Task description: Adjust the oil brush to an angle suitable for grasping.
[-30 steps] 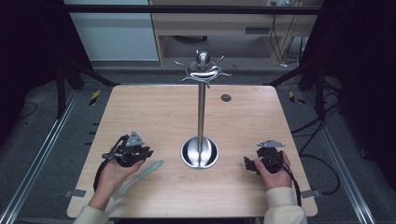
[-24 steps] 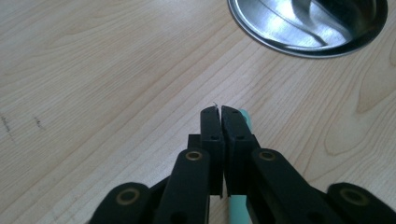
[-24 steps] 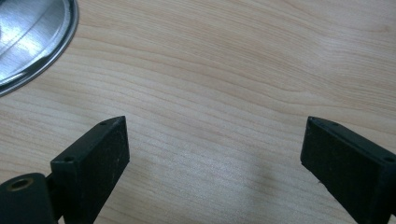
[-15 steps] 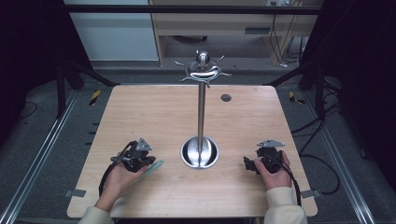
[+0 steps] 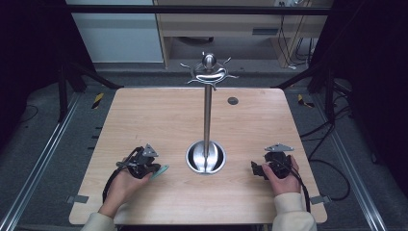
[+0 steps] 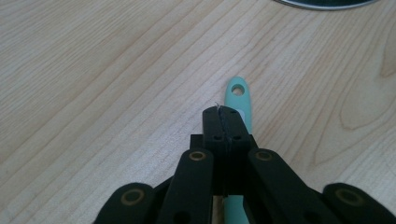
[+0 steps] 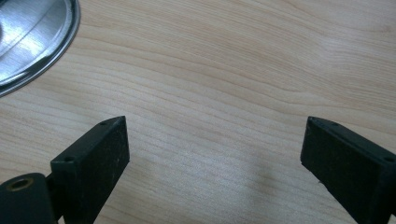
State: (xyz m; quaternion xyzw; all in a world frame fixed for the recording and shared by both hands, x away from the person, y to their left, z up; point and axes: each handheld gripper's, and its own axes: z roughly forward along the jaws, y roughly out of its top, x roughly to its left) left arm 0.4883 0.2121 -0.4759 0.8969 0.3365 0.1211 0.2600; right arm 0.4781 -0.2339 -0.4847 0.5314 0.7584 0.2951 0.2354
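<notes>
Spatula handle (image 6: 240, 100), mint green, lies flat on table (image 5: 159, 115), near-left of metal stand base (image 5: 206, 157). Left claw (image 6: 223, 116) clenched on it, jaws just closed, hole end poking out beyond tips. Right claw (image 7: 212, 154) released, spread wide above bare wood.

A wooden table (image 5: 144, 115) stands on grey floor (image 5: 53, 159), with what looks like a pale cabinet (image 5: 115, 31) behind.

Pale wood-grain tabletop (image 5: 159, 115). A mint-green handle (image 6: 241, 100) lies under the black left tool (image 6: 223, 123). The right tool (image 7: 212, 158) is black too. The stand (image 5: 207, 120) is shiny silver metal.
</notes>
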